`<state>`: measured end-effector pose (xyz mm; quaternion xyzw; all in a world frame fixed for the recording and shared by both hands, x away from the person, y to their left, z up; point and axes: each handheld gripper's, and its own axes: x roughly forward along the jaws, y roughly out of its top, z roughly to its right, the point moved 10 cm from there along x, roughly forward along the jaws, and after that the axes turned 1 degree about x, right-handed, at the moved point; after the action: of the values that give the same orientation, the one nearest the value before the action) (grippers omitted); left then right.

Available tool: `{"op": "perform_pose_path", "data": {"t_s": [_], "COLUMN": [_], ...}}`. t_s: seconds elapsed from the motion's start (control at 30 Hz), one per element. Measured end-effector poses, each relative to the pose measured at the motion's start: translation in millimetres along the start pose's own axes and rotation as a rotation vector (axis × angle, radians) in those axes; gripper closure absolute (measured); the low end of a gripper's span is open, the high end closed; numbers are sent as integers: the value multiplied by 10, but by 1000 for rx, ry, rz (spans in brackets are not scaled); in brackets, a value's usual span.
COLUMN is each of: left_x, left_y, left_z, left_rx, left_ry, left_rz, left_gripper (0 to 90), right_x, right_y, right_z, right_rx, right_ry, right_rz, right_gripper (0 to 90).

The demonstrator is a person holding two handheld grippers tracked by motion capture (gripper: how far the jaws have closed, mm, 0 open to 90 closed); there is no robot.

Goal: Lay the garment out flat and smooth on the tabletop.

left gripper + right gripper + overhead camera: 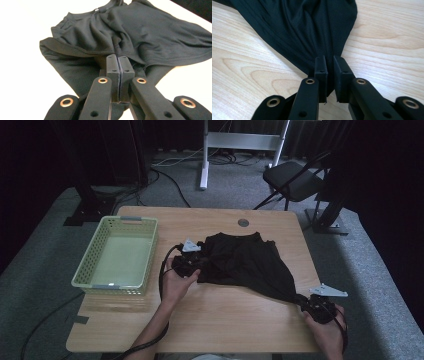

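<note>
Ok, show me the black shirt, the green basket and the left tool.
black shirt (245, 260), high view, middle of the cloth.
green basket (149, 251), high view, right wall.
left tool (119, 58), left gripper view, between its tips.

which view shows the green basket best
The high view: the green basket sits whole at the table's left edge, beside the left gripper. The gripper views show the black shirt instead.

Bare wood is lying open along the near edge of the table (220, 325) between the two hands, while the green basket (118, 256) is blocking the left side and the spread black shirt (240, 262) is covering the middle.
</note>
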<state>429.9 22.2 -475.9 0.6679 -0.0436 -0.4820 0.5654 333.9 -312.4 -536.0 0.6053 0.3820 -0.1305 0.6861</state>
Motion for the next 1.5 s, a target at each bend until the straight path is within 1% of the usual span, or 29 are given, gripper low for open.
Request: {"op": "perform_pose_path", "data": {"t_s": [0.13,0.27,0.5,0.57,0.7,0.77,0.83,0.93,1.03,1.1,1.17,1.27,1.37,1.5], "left_x": [-152,-271,-456,-481,-445,-416,-403,-408,-431,-429,-404,-322,-235,-122], "left_y": [-13,-72,-191,-231,-319,-360,-401,-431,-444,-469,-509,-597,-674,-727], "left_z": [9,12,-15,-10,18,26,32,21,1,-21,-38,-76,-87,-77], "left_rx": [-1,-1,-13,-11,-9,-15,-20,-39,-52,-63,-86,-112,-143,-150], "left_ry": [-7,-10,2,5,4,1,-3,-10,-11,0,7,33,34,32], "left_rz": [21,28,39,33,9,3,-1,5,12,4,-12,-49,-77,-104], "left_gripper": [900,900,900,900,900,887,828,745,689,674,654,638,626,614], "right_x": [-79,-144,-264,-313,-377,-377,-364,-336,-313,-300,-279,-226,-174,-122], "right_y": [-7,-38,-112,-127,-163,-177,-176,-152,-109,-82,-65,-69,-76,-79], "right_z": [25,45,82,109,154,157,159,174,197,210,223,234,235,243], "right_rx": [1,1,9,16,28,34,37,47,57,70,82,91,98,105], "right_ry": [-9,-18,-35,-42,-54,-49,-45,-42,-44,-40,-38,-35,-31,-29], "right_rz": [3,4,3,9,12,11,14,22,38,51,59,54,50,46], "right_gripper": [825,826,828,851,854,853,844,819,787,770,757,749,742,730]}}
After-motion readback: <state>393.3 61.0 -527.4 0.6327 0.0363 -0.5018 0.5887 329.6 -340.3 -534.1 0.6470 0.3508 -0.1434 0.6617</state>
